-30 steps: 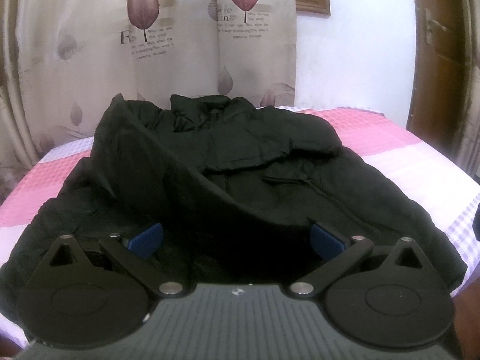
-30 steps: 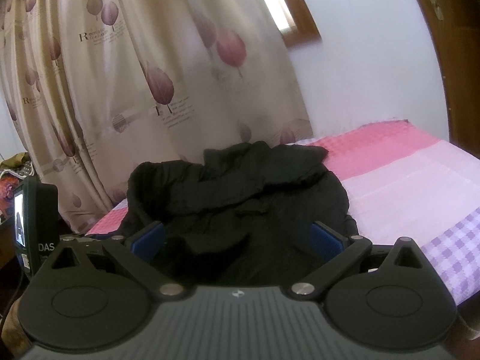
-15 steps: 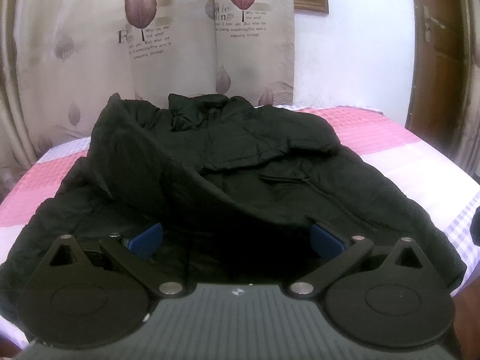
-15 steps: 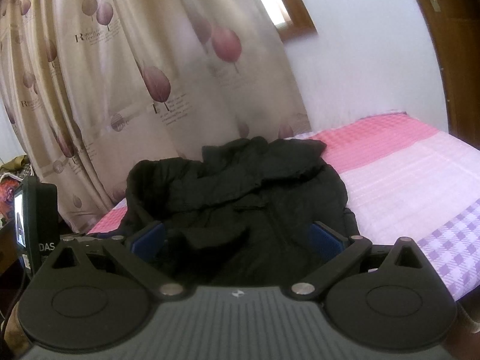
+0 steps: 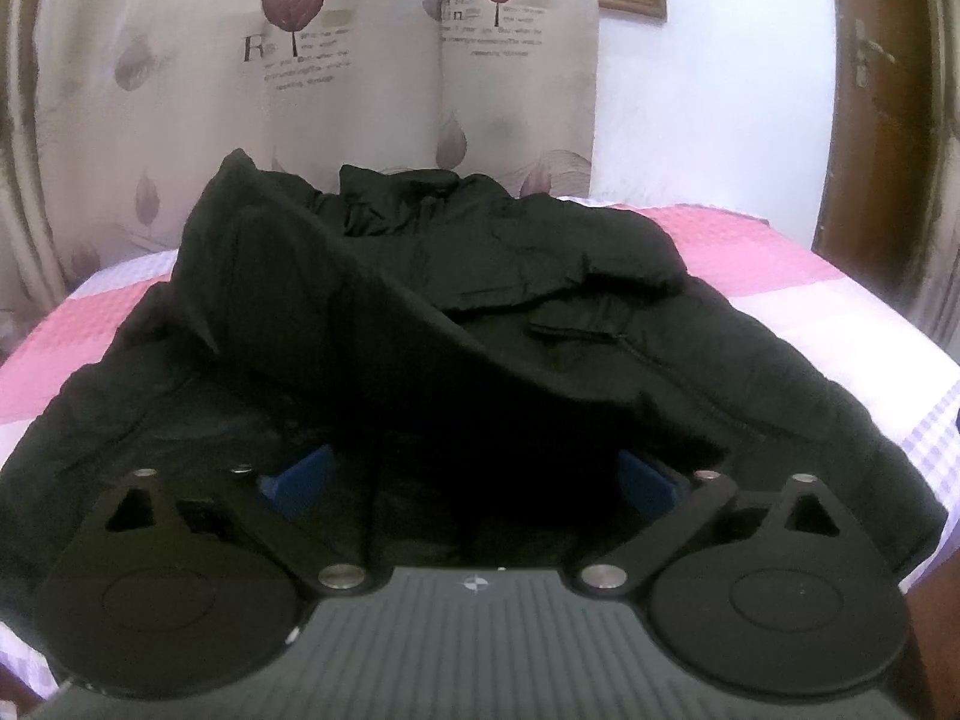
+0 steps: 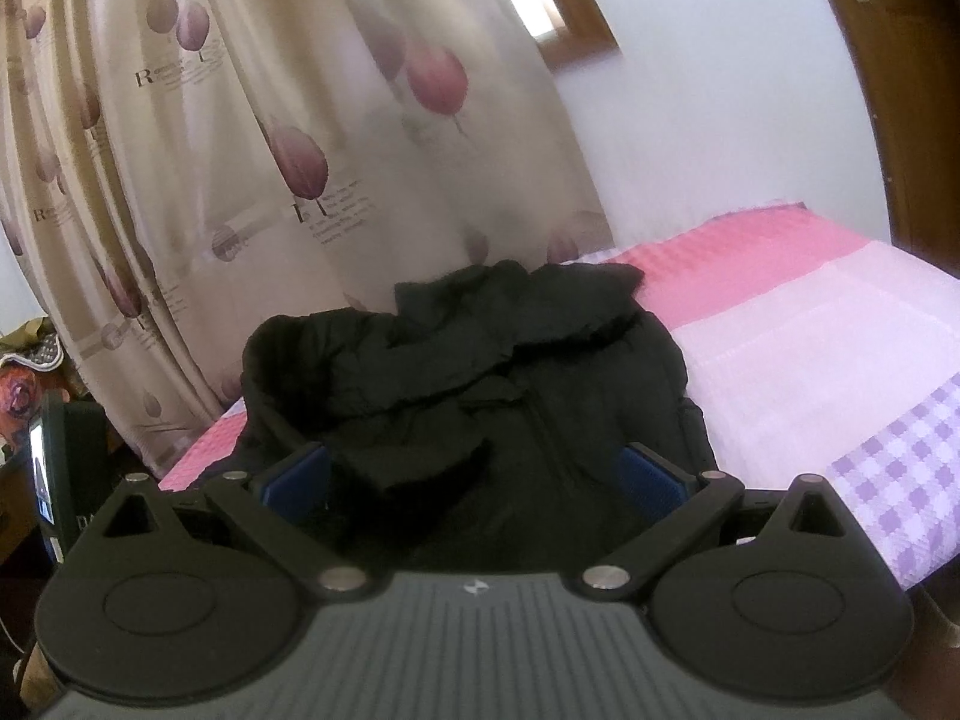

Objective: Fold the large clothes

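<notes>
Your black jacket (image 5: pixel 480 324) lies spread on the bed (image 5: pixel 780 276), collar toward the curtain (image 5: pixel 300 90) at 12 o'clock, one sleeve folded across its chest and its left side mounded up in a diagonal ridge. Its hem reaches the near edge of the bed, right under your left gripper (image 5: pixel 474 474).

You hold the left gripper level and low over that hem, pointing at 12 o'clock; its blue pads (image 5: pixel 300 471) stand wide apart with nothing pinched between them, only dark fabric lying behind. Your right gripper (image 6: pixel 474 468) sits farther back and tilted slightly, jaws equally wide and holding nothing; the jacket (image 6: pixel 480 384) shows beyond its pads (image 6: pixel 651 474).

The left view gives you the jacket's whole breadth, its chest pocket and zip line, and a wooden door (image 5: pixel 882 120) at 2 o'clock. The right view alone shows the bare pink and lilac-checked bedspread (image 6: pixel 810 360) stretching toward 3 o'clock, and a dark device with a lit screen (image 6: pixel 45 468) at 9 o'clock.
</notes>
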